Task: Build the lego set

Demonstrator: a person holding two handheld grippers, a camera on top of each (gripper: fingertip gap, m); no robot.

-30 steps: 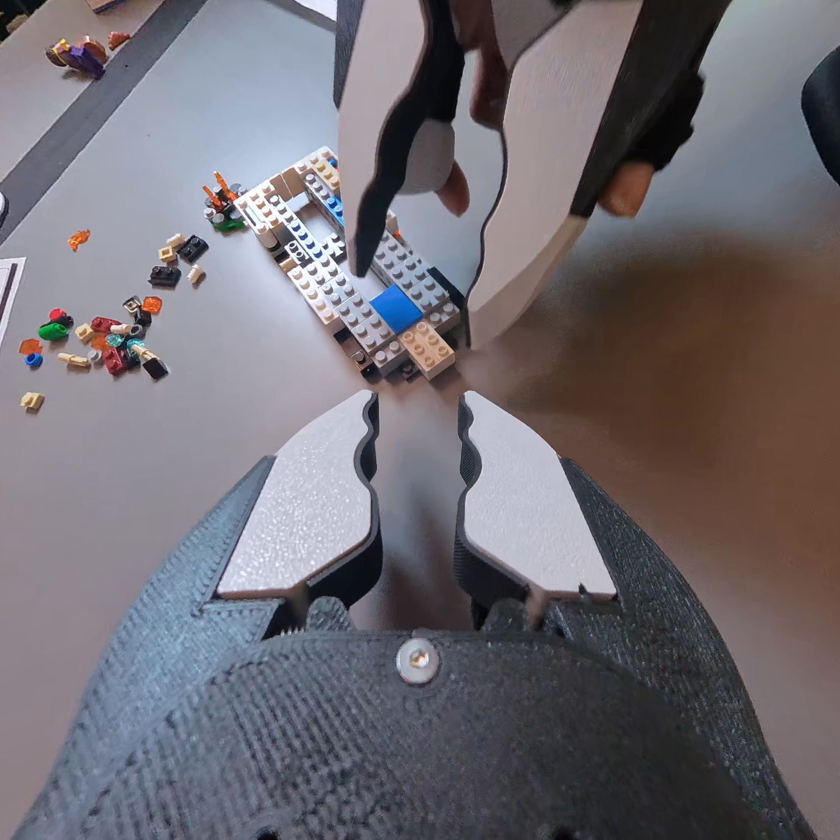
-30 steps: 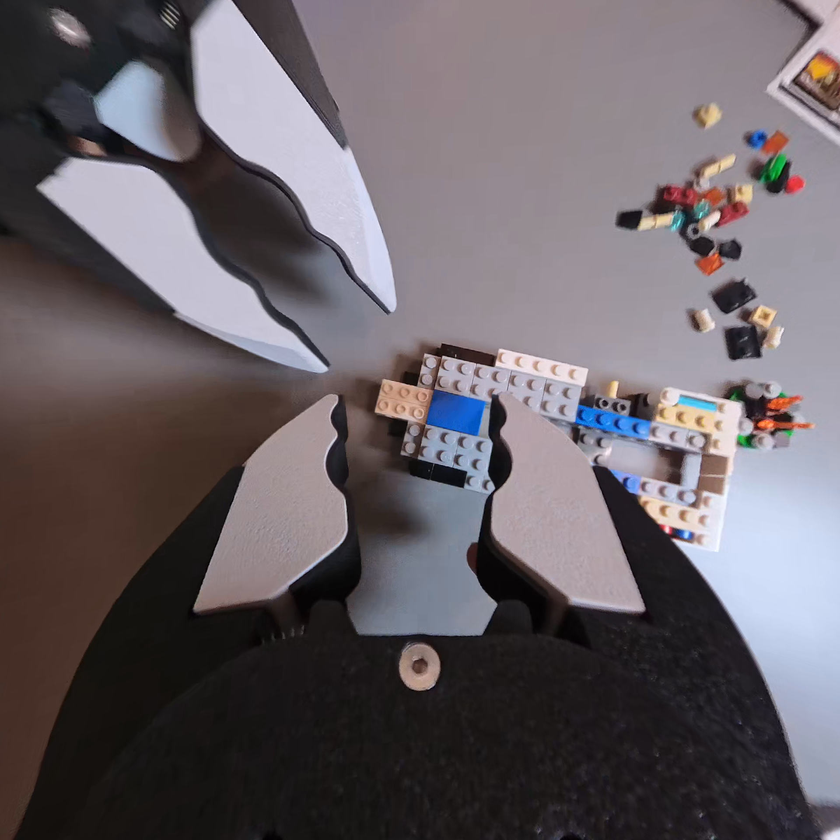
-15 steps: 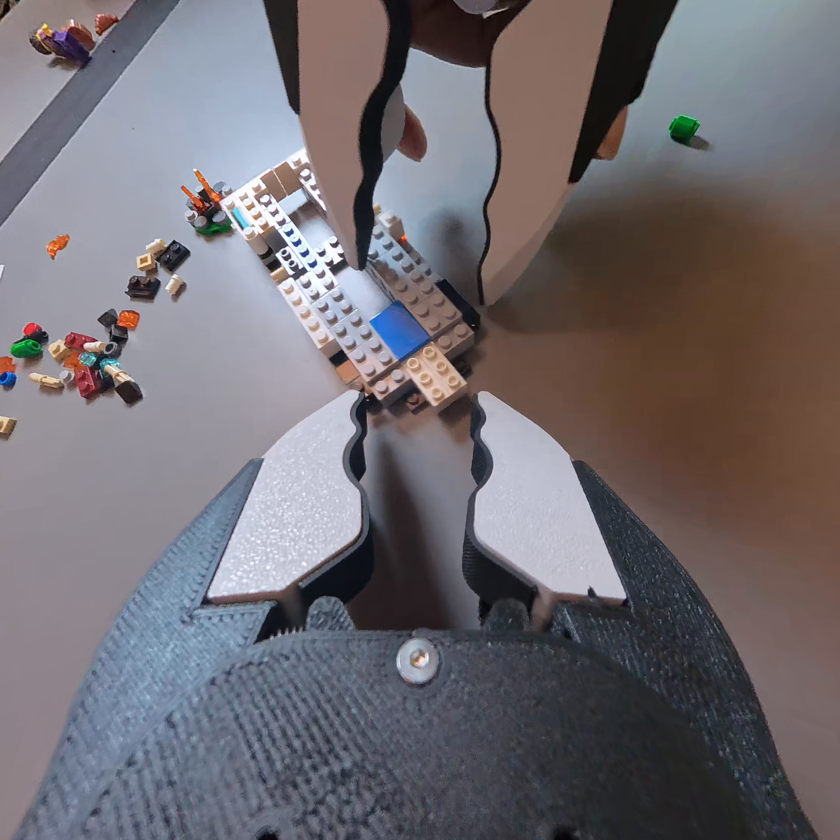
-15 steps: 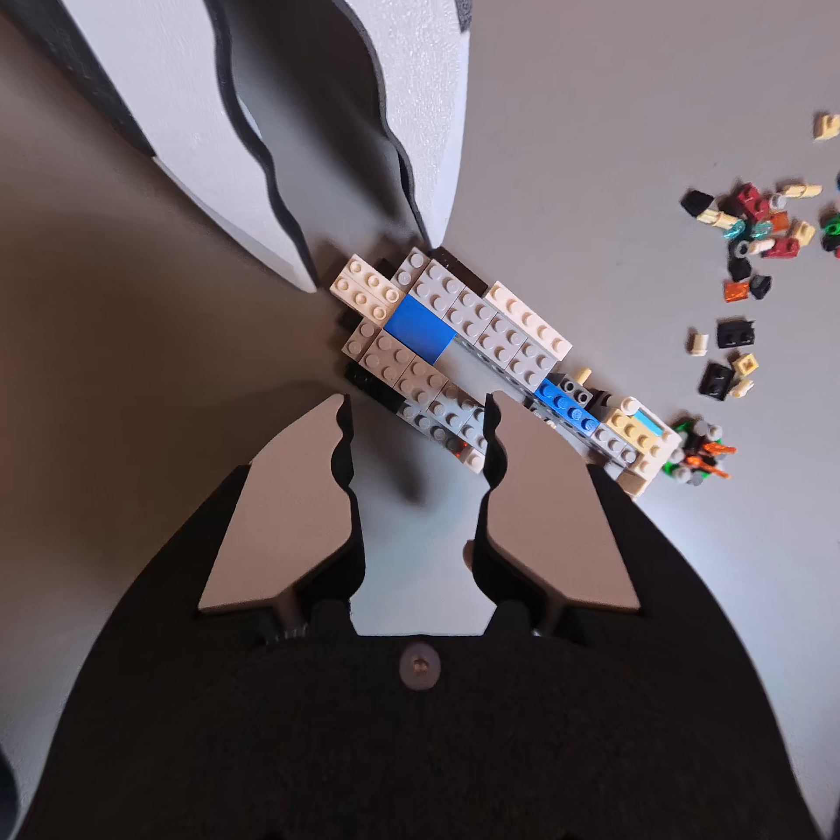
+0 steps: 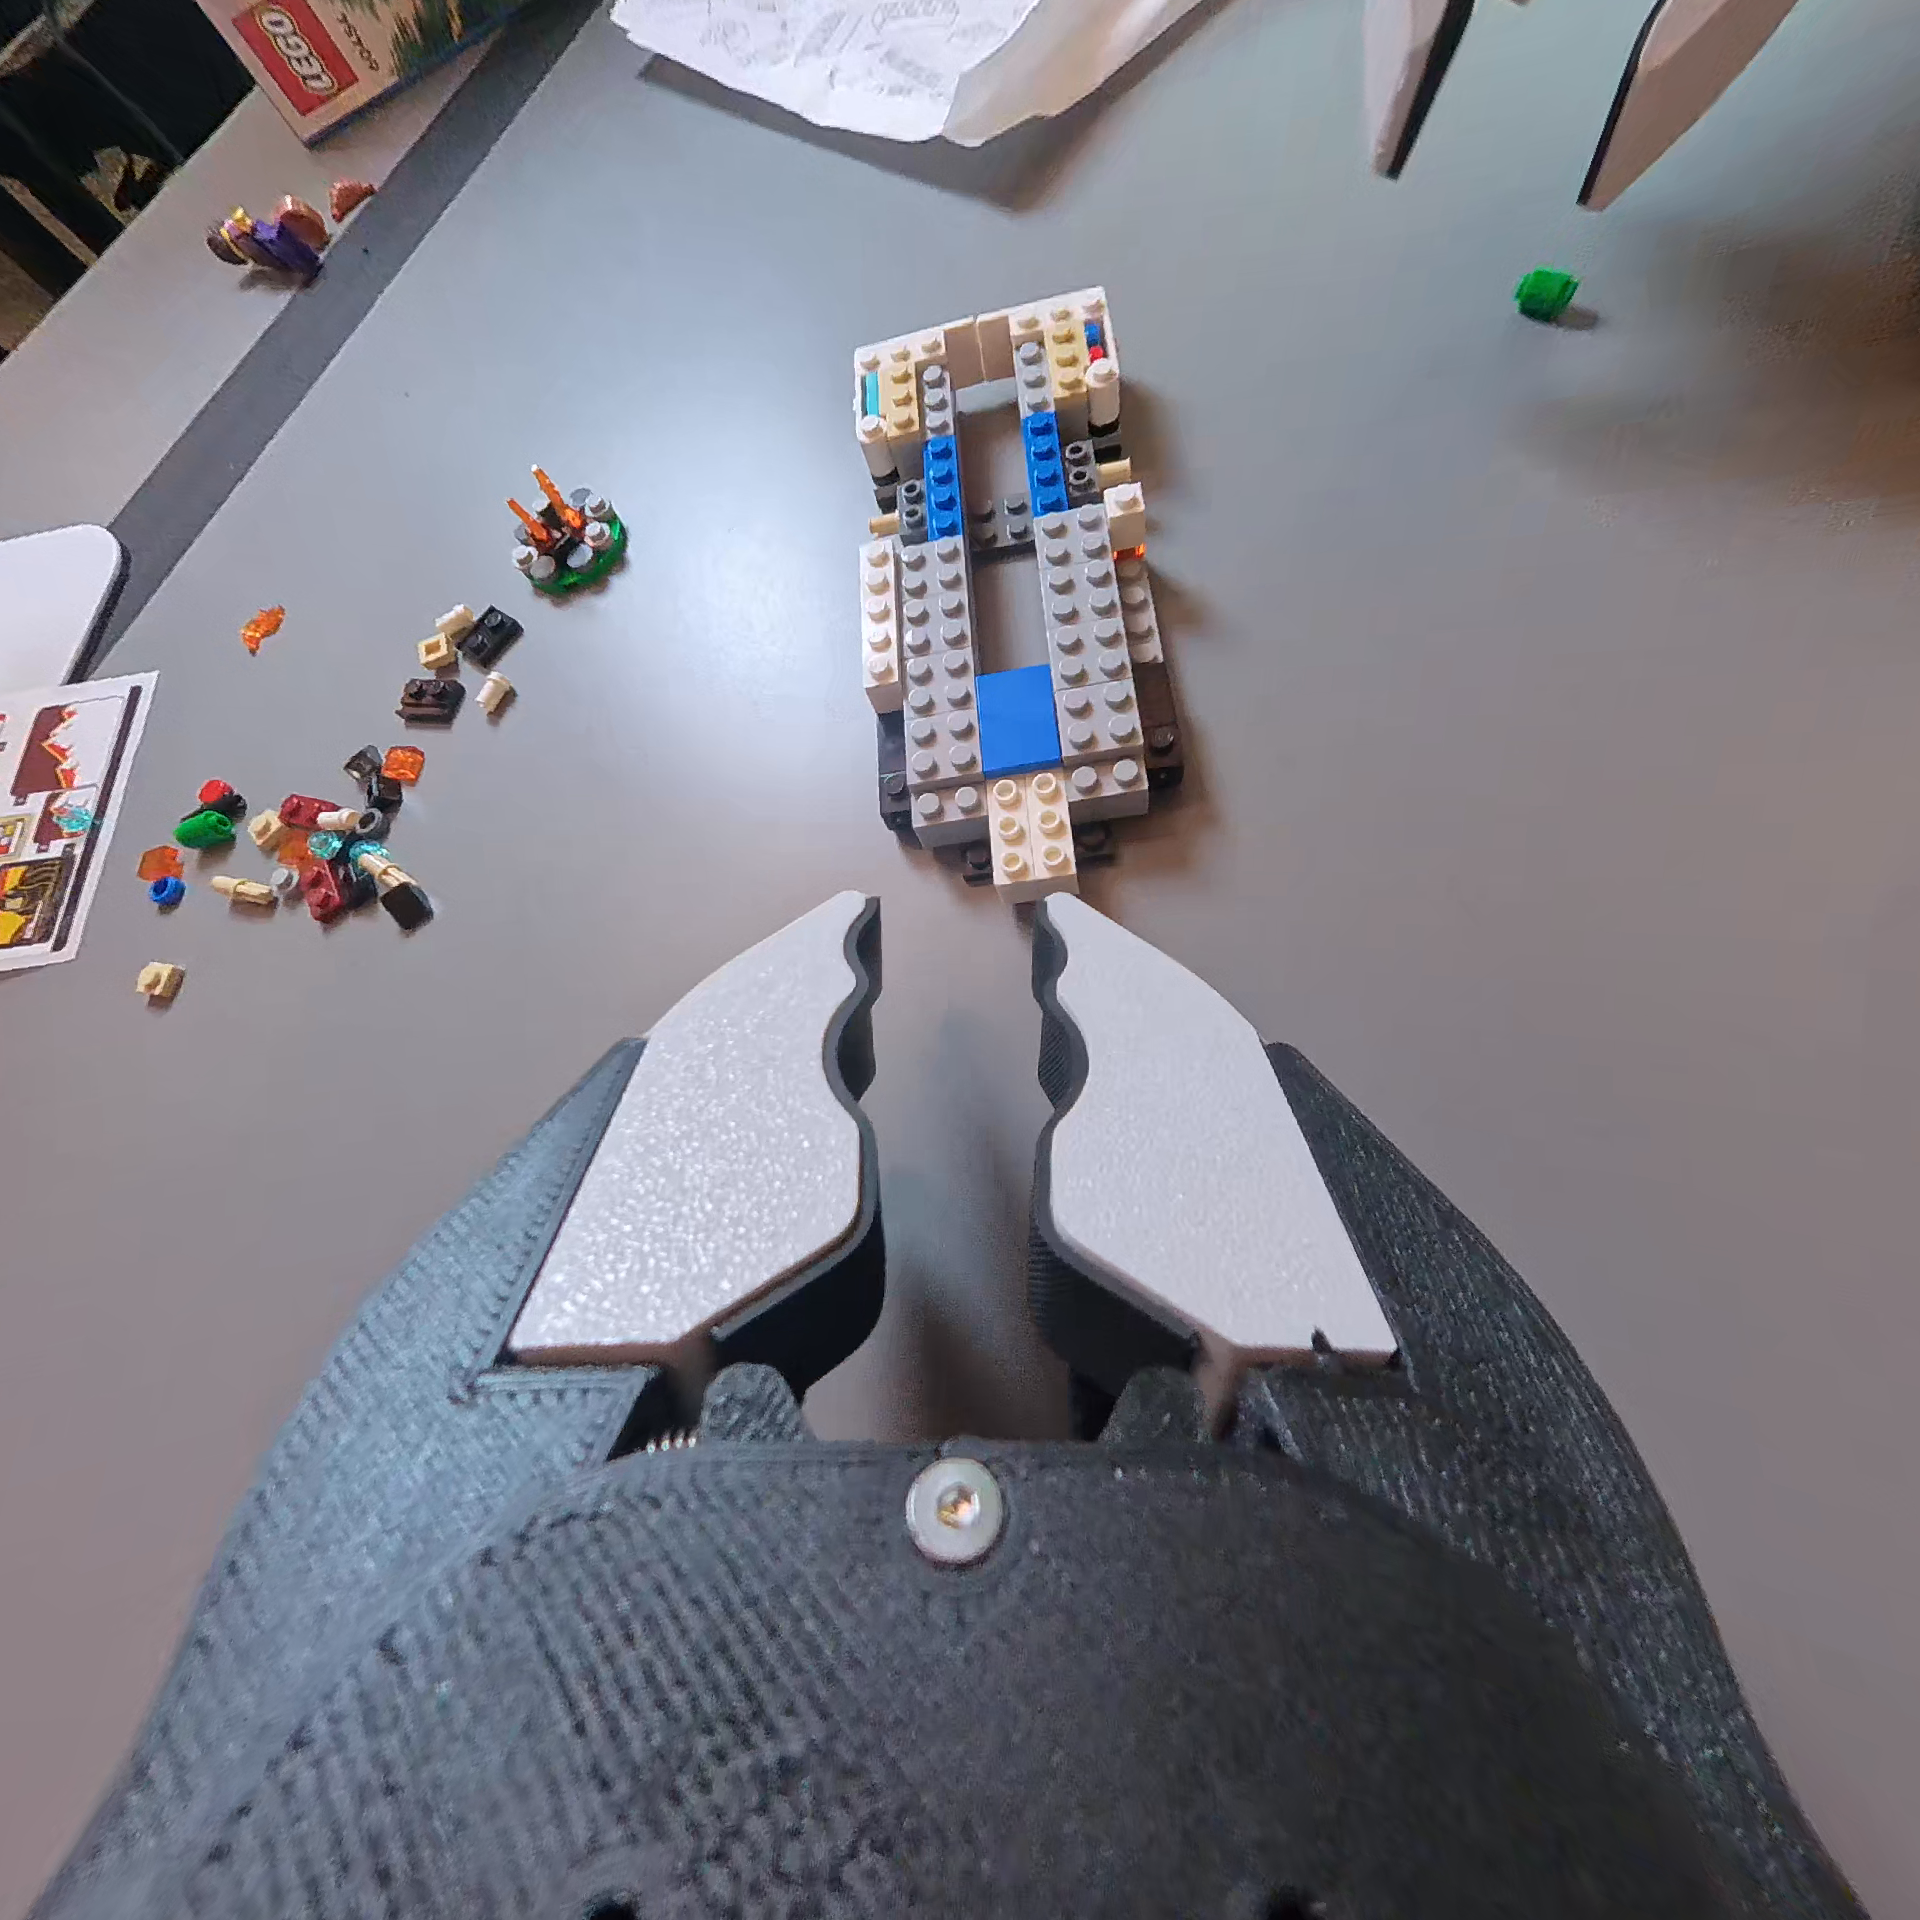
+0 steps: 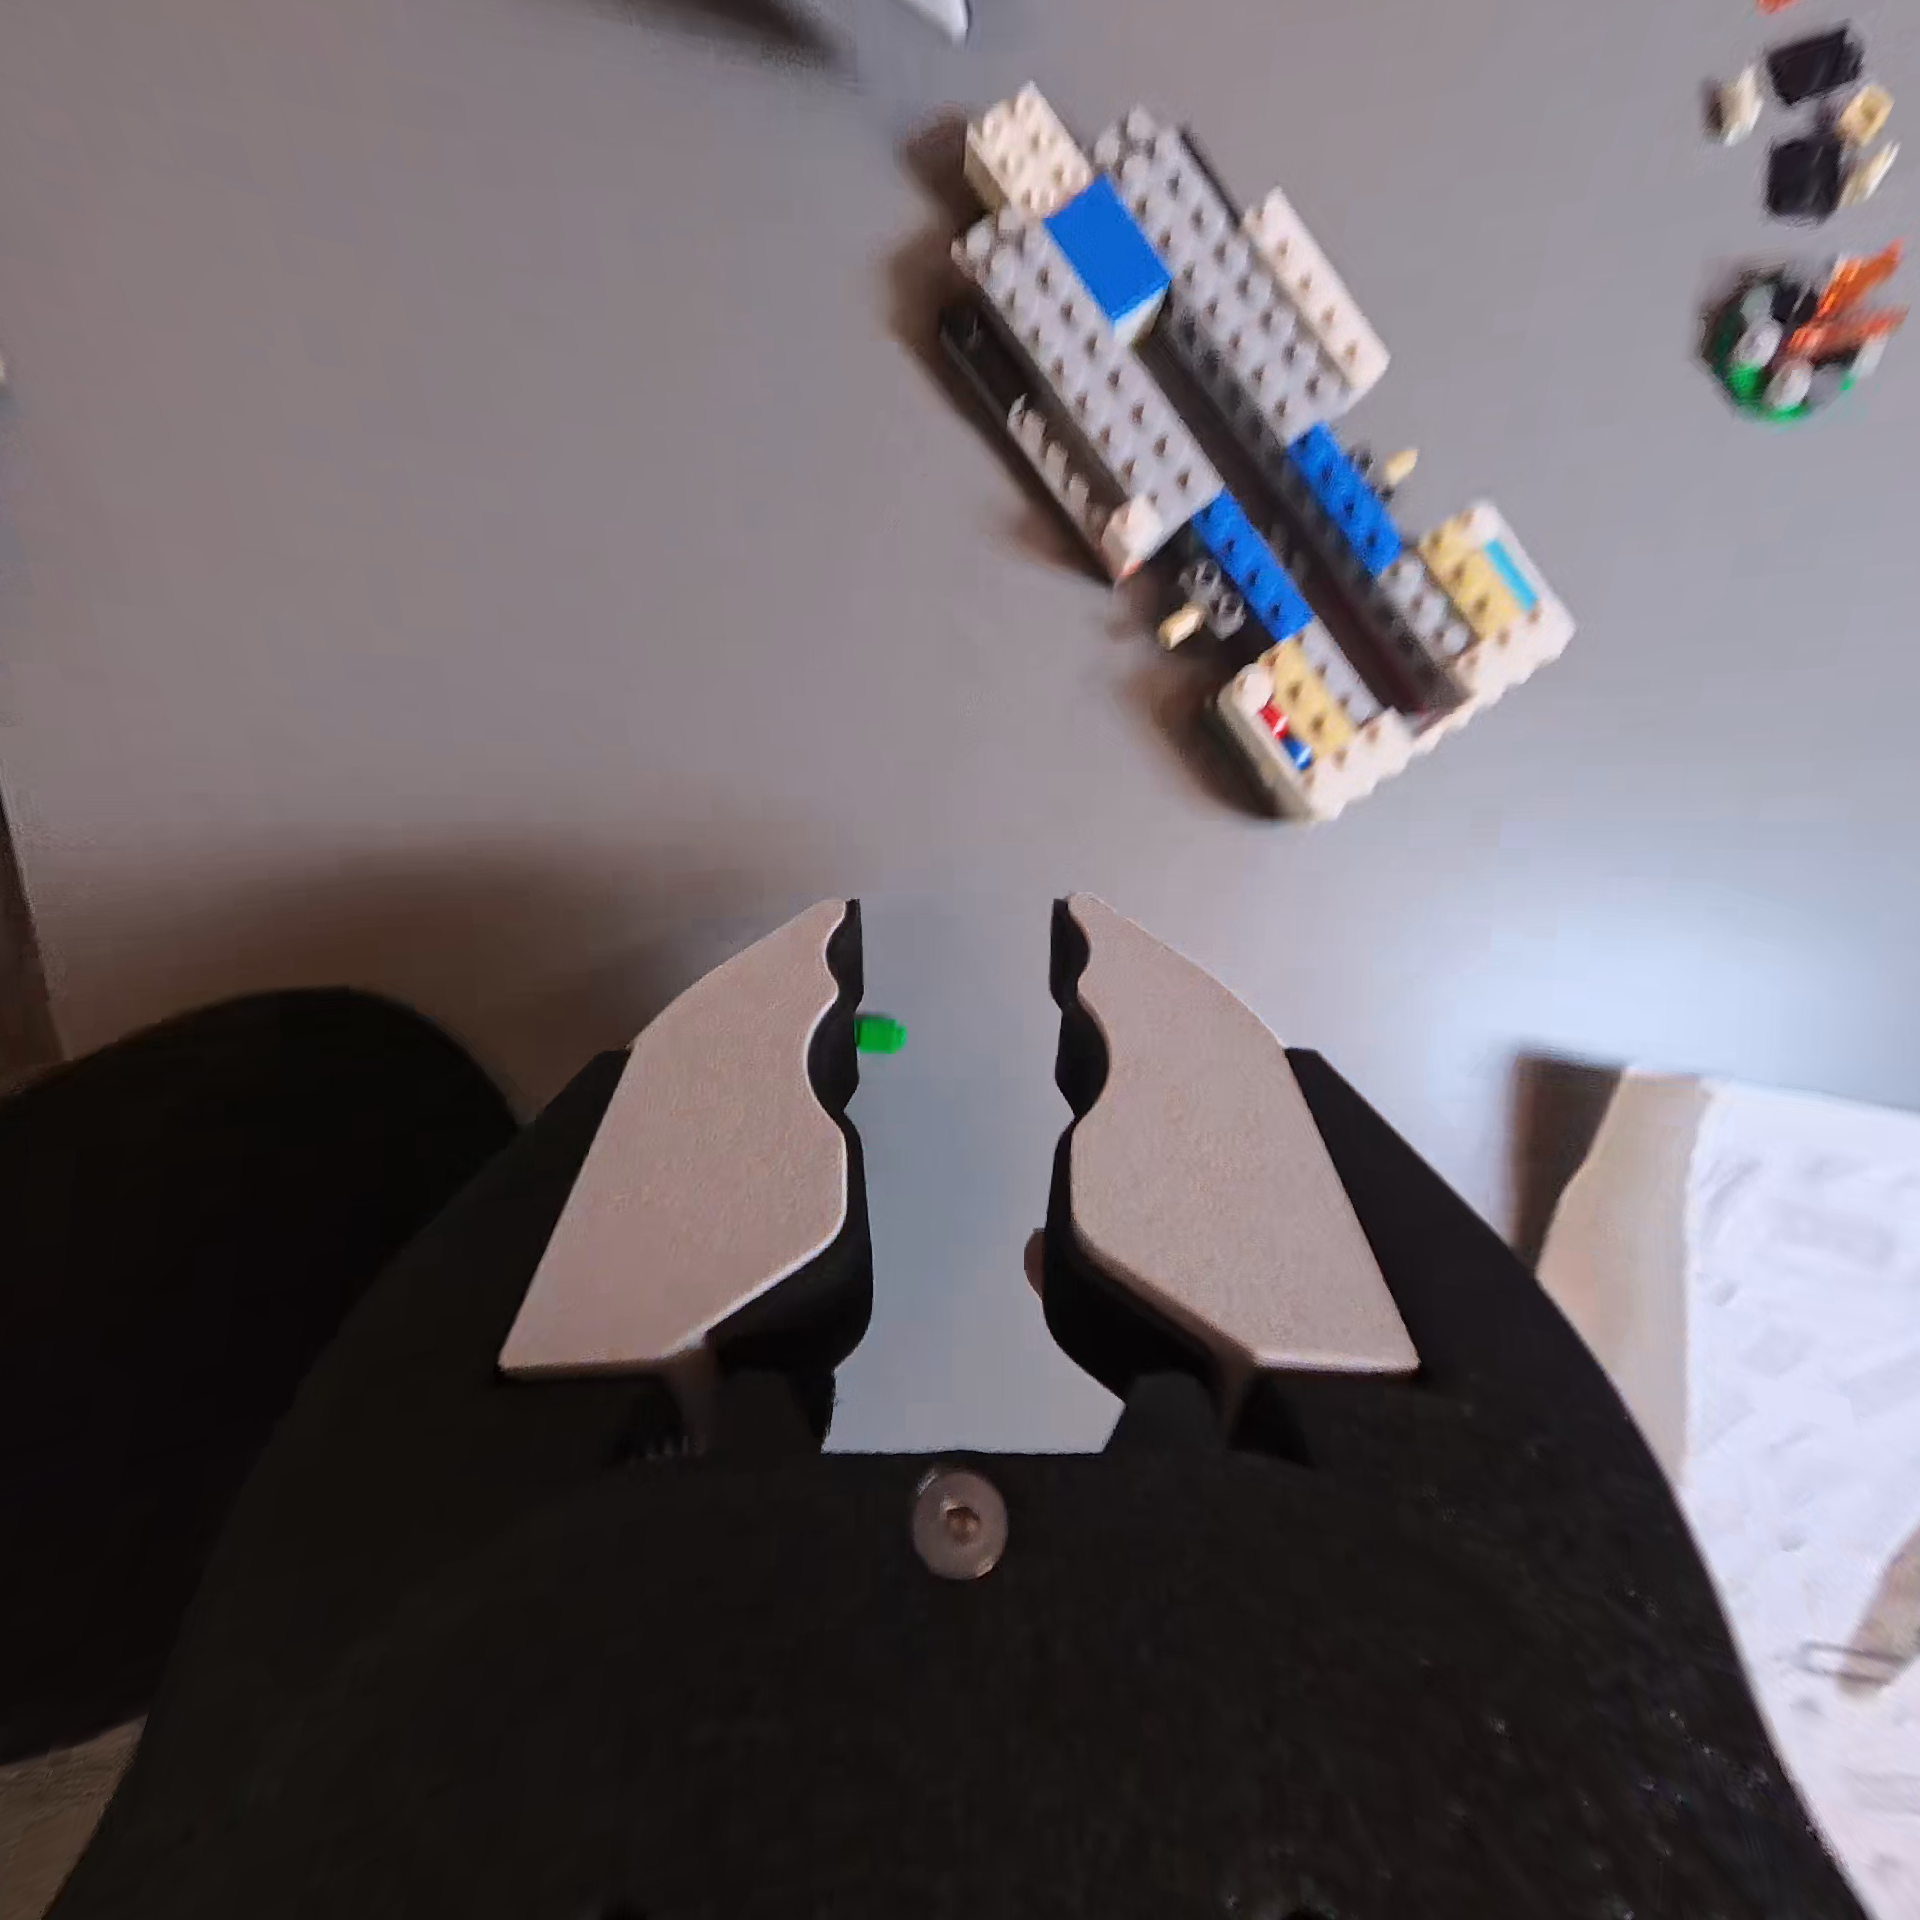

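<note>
On the grey table point(image 5: 1455, 935), nearest the left wrist camera, the left claw point(image 5: 956, 904) hangs released and bare, its right fingertip just short of the cream end brick of a long grey, blue and cream brick model point(image 5: 1013, 582) lying flat. To the left lies a scatter of small loose pieces point(image 5: 312, 831) in red, black, orange and tan, with a printed sheet point(image 5: 52, 821) cut off by the left edge. Farther left stands a small round green base with orange flame pieces point(image 5: 569, 540). Far right, a small green stud piece point(image 5: 1545, 293) sits alone, and beyond it the right claw point(image 5: 1496, 187) shows only as two pale tips cut by the top edge. White crumpled paper point(image 5: 862, 62) and a box corner lie farthest off.

In the blurred right wrist view, the right claw point(image 6: 956, 904) is released; the green piece point(image 6: 881, 1035) lies on the table between its fingers, near the left one, partly hidden, not gripped.
</note>
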